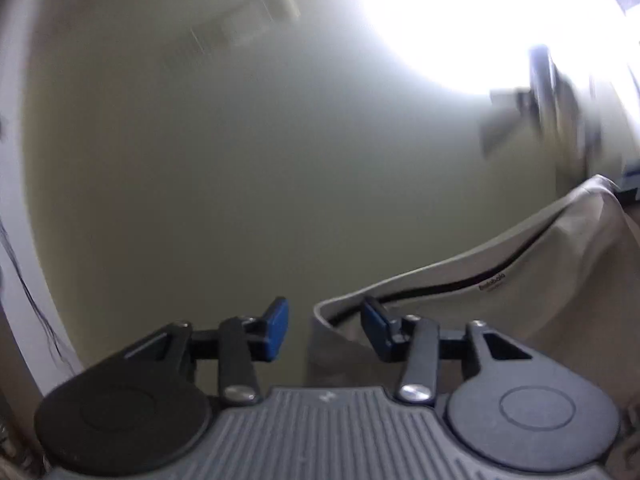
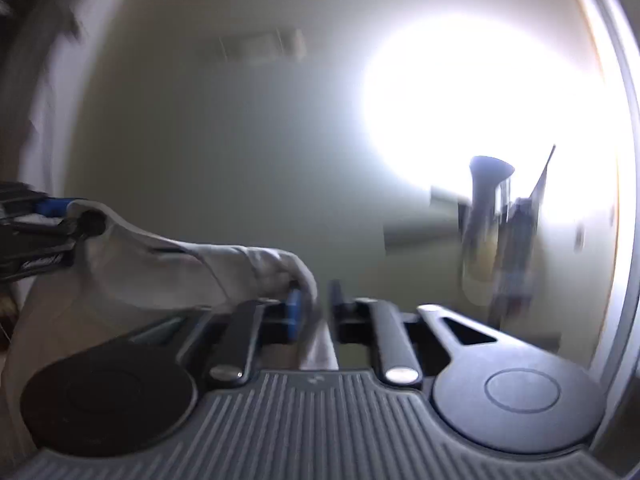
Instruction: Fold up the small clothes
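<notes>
- Left gripper [image 1: 324, 330]: nearest the left wrist camera; blue pads set apart, jaws spread. Garment corner sits at the right-hand pad, but whether that pad pins it or merely touches it cannot be told.
- Right gripper [image 2: 316, 314]: nearest the right wrist camera; jaws drawn close, a thin fold of cloth passing between the pads. Judged to be clamped on the garment.
- Garment [image 1: 520, 280]: beige, small, with an open dark slit along its upper hem and a small printed label beside it. Held up off any surface, stretched between the two tools; in the right view it runs from the right gripper's pads leftward to the other gripper at the frame's left edge, sagging in the middle.
- Wall [image 1: 240, 160]: pale, filling the background of both views; blurred. A faint rectangular fixture sits high on it.
- Glare [image 2: 480, 100]: a strong white patch at upper right, washing out detail.
- Stand [image 2: 486, 216]: dark upright object near the glare, too blurred to identify.
- Step in hand, as judged: lifting and spreading the garment by its top edge, ahead of laying it flat.
- Next move calls for: a firm grip confirmed at the left corner, even tension, then lowering onto a flat surface, none of which shows here.
</notes>
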Action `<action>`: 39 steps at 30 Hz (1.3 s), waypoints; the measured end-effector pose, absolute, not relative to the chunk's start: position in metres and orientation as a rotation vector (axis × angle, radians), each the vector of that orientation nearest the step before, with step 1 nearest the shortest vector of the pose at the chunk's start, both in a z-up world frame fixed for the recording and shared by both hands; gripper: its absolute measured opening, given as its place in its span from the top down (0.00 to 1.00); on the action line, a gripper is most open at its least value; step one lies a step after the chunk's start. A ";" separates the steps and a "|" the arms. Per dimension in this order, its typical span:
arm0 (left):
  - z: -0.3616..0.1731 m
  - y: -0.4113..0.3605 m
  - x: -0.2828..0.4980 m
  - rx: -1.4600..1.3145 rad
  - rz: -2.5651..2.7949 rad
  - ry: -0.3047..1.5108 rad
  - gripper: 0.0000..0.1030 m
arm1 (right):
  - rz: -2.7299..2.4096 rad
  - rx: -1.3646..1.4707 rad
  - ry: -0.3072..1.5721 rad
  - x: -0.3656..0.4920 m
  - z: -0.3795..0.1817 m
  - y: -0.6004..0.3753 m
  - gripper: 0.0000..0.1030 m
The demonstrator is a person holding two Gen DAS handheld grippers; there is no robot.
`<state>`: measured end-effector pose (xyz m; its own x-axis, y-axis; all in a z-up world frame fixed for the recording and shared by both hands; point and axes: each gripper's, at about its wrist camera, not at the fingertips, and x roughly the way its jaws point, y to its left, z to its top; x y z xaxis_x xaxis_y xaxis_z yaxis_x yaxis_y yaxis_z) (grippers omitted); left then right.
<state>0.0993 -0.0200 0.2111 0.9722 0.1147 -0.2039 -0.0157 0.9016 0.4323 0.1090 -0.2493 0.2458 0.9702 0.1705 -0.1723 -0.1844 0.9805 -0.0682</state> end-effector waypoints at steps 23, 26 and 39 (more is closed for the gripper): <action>0.045 0.108 0.022 0.226 0.023 0.702 0.90 | 0.022 -0.151 0.538 0.039 0.090 -0.382 0.92; 0.060 0.146 0.037 0.200 0.199 0.684 0.83 | -0.157 -0.217 0.507 0.064 0.104 -0.419 0.90; 0.089 0.118 -0.039 0.128 -0.057 0.675 0.50 | 0.346 0.159 0.614 0.013 0.087 -0.369 0.58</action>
<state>-0.0388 0.1185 0.0888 0.7792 -0.0113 -0.6266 0.0945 0.9905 0.0997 0.0130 -0.3691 0.0874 0.7623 0.3631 -0.5358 -0.2694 0.9307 0.2473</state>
